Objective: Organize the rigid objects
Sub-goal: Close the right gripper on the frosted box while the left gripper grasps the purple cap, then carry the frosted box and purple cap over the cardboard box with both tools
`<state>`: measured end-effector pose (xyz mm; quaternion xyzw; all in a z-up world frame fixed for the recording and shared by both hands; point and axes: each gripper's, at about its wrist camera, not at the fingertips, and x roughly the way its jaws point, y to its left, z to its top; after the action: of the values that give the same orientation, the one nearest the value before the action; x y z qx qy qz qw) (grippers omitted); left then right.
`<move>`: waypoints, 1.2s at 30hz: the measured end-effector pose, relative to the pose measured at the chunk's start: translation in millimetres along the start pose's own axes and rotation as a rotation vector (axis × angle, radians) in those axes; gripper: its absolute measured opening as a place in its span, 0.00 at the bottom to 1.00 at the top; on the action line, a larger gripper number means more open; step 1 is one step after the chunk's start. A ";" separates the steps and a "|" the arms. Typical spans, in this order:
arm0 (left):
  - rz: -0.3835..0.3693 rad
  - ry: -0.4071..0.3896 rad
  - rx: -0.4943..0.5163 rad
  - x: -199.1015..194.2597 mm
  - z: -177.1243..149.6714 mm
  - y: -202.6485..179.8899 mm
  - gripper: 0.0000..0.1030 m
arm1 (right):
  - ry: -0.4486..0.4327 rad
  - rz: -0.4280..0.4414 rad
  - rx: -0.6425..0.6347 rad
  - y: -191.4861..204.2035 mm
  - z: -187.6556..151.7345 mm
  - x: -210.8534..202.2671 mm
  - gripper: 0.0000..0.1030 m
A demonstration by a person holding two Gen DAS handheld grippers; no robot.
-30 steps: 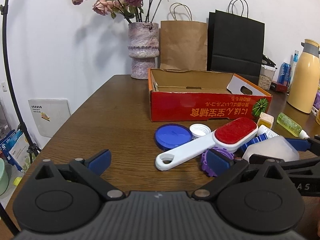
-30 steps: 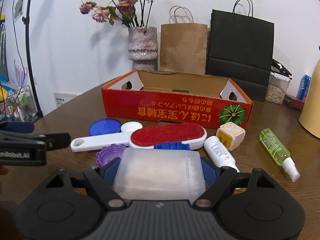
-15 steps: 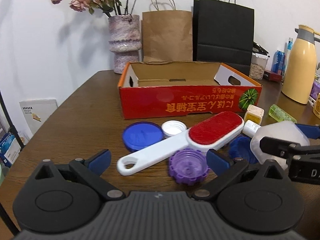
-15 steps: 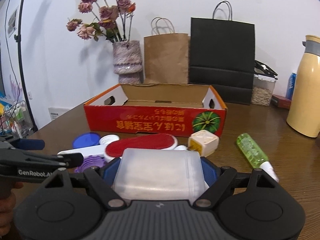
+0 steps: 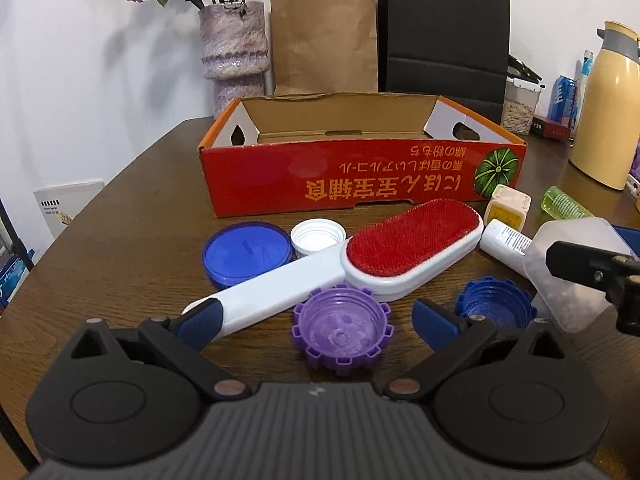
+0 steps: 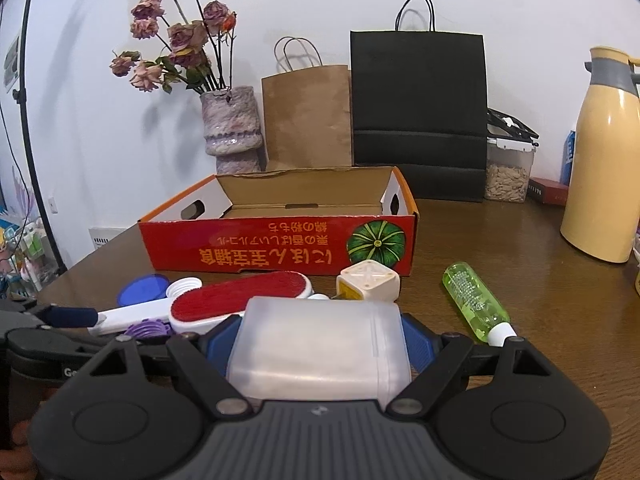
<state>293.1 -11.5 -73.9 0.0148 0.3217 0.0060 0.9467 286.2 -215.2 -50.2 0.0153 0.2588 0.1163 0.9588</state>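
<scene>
My left gripper (image 5: 316, 320) is open and low over the table, with a purple toothed cap (image 5: 342, 334) lying between its fingers, untouched. A white lint brush with a red pad (image 5: 412, 244) lies just beyond, its handle end by the left finger. Around it lie a blue lid (image 5: 246, 252), a white cap (image 5: 318, 234), a dark blue cap (image 5: 496, 308) and a white tube (image 5: 504, 242). My right gripper (image 6: 318, 340) is shut on a translucent white container (image 6: 320, 344), held above the table. The open red cardboard box (image 6: 280, 248) stands behind.
A cream cube (image 6: 368, 280) and a green spray bottle (image 6: 476, 304) lie right of the brush. A vase of dried flowers (image 6: 232, 128), brown and black paper bags (image 6: 416, 100), a seed jar (image 6: 508, 172) and a yellow thermos (image 6: 600, 160) stand at the back.
My left gripper has moved right and down toward the pile, so the purple cap now sits between its fingers. My right gripper has carried the container to the right.
</scene>
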 end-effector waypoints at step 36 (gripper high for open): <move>-0.054 -0.113 -0.015 -31.2 20.7 -0.8 0.53 | -0.075 0.012 -0.010 4.9 16.7 -16.7 0.80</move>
<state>281.0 -13.4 -38.5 -0.0004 0.2681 -0.0178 0.9632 279.4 -213.8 -27.1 0.0166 0.2219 0.1227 0.9672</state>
